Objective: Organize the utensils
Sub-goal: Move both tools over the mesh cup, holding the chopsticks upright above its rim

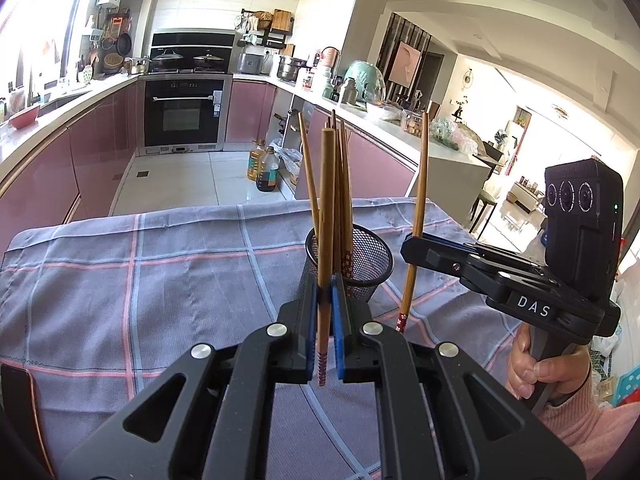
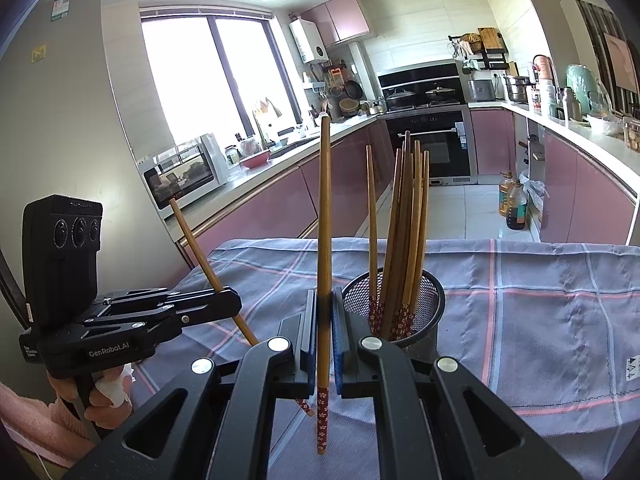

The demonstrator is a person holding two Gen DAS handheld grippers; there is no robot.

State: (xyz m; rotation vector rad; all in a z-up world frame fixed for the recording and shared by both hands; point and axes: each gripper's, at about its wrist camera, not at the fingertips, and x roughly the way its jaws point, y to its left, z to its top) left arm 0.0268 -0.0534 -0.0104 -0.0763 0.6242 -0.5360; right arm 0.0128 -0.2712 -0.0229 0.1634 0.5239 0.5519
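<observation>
Black jaws fill the bottom of both my views, each pair clamped on one wooden chopstick. My left gripper point(image 1: 325, 300) pinches its chopstick point(image 1: 326, 216) nearly upright, patterned end hanging below the pads. My right gripper point(image 2: 325, 312) grips a second chopstick point(image 2: 324, 240) the same way, its red flowered end well below the jaws. From the right camera I see the left gripper point(image 2: 224, 300) off to the left, its stick tilted away from the cup; from the left camera the right gripper point(image 1: 416, 246) sits just right of the cup.

Just beyond both sets of pads stands the black mesh cup point(image 1: 368, 264), holding a bunch of chopsticks point(image 2: 404, 232) with their patterned ends down, leaning and fanned out. They crowd the middle and near side; I see some open rim at the far right.

The cup rests on a grey checked cloth point(image 1: 160, 272) with bare cloth on every side. The cloth's far edge point(image 2: 520, 242) drops off to tiled floor point(image 1: 180, 176). Beyond, two oil bottles point(image 2: 512, 200) stand by pink cabinets point(image 1: 52, 168), with the oven point(image 1: 184, 112) at the back.
</observation>
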